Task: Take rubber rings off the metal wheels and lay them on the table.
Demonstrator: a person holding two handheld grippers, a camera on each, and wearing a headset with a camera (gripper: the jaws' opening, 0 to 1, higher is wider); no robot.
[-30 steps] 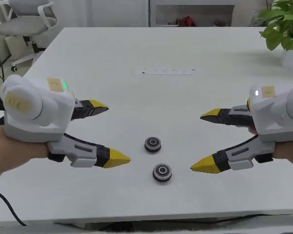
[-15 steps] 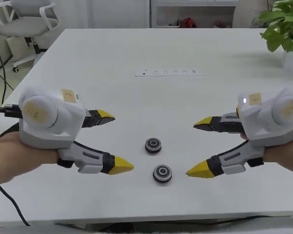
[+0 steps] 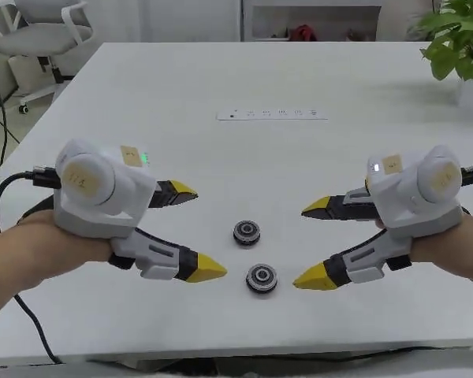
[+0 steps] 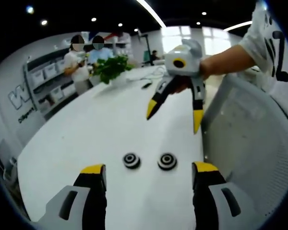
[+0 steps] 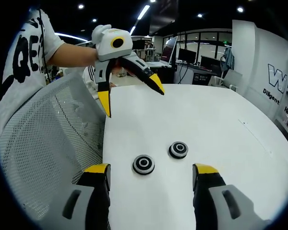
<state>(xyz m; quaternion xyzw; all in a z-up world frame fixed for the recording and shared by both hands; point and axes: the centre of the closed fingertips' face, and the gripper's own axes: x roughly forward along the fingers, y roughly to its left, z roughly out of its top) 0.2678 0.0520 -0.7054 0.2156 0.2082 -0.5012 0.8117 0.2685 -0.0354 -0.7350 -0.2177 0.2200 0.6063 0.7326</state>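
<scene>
**Both grippers open, two wheels dead centre between them**

The left gripper (image 3: 206, 231) hangs above the table (image 3: 221, 79) with its jaws spread wide and nothing in them. It points inward to the right. The right gripper (image 3: 303, 243) mirrors it from the other side, just as wide and just as empty.

Between their yellow tips sit both wheels, flat on the table with hubs up. The near wheel (image 3: 262, 278) lies just off the lower tip of each gripper and looks about equally close to both. The far wheel (image 3: 247, 232) sits just beyond it, away from the person.

From the left gripper view, both wheels sit straight ahead between its jaws, and it's the same from the right gripper view. Each wheel is round, so no grasp axis is favoured. The dark ring (image 3: 251, 279) looks to be on its wheel, so my call is that the near wheel goes first, one gripper pinning and the other peeling.
</scene>
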